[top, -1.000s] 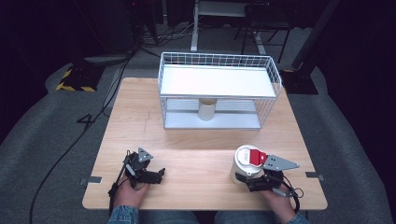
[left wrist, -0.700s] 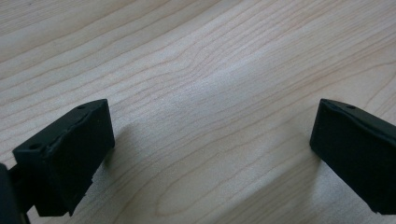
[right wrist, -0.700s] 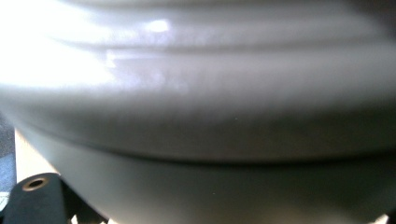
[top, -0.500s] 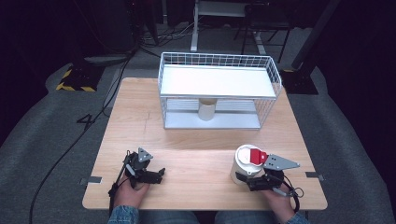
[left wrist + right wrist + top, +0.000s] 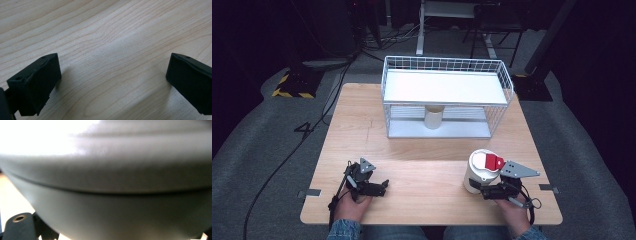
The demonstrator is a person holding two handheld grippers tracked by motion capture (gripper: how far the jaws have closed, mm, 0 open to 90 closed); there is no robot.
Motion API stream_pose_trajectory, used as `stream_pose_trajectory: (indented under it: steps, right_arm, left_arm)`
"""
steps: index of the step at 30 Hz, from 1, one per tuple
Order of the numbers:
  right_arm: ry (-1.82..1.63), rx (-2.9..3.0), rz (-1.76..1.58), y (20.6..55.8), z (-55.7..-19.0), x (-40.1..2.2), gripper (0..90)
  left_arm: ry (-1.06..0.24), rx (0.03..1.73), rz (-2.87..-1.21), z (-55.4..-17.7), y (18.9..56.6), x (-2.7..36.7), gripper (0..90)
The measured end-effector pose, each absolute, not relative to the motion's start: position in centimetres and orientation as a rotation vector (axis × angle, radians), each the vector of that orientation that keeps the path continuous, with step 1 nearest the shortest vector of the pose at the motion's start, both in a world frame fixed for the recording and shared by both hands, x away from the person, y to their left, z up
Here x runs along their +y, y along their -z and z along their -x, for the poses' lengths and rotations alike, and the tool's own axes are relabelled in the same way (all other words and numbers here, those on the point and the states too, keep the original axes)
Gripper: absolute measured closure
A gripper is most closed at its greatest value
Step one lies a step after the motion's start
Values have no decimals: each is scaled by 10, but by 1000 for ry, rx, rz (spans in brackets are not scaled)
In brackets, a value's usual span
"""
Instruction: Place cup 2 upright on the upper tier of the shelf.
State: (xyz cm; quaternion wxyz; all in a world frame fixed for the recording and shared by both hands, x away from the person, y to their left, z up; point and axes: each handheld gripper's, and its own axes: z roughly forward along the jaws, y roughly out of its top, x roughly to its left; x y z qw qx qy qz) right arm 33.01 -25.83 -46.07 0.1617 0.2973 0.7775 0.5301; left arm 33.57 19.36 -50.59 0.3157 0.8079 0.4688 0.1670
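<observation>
White canister with red-topped lid (image 5: 482, 172): standing on the tabletop (image 5: 422, 170) at near right, clamped low down by the right gripper (image 5: 482, 192). Left gripper (image 5: 382, 187): jaws wide apart, empty, resting on the wood. Step judged: grasp secured; next calls for a steady lift, perhaps toward the wire rack (image 5: 447, 97).

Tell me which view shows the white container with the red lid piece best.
The high view: the white container stands whole on the table against the right hand-held gripper. The right gripper view gives a blurred close-up of its wall; the left gripper view looks at wood.
</observation>
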Motion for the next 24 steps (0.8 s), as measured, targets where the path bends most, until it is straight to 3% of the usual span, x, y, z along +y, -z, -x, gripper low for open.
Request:
stream_pose_trajectory:
  steps: [24]
  right_arm:
    - [-1475,2185,-865,410,-352,-268,133]
  left_arm:
    - [-433,1238,-2126,-336,506,194,4]
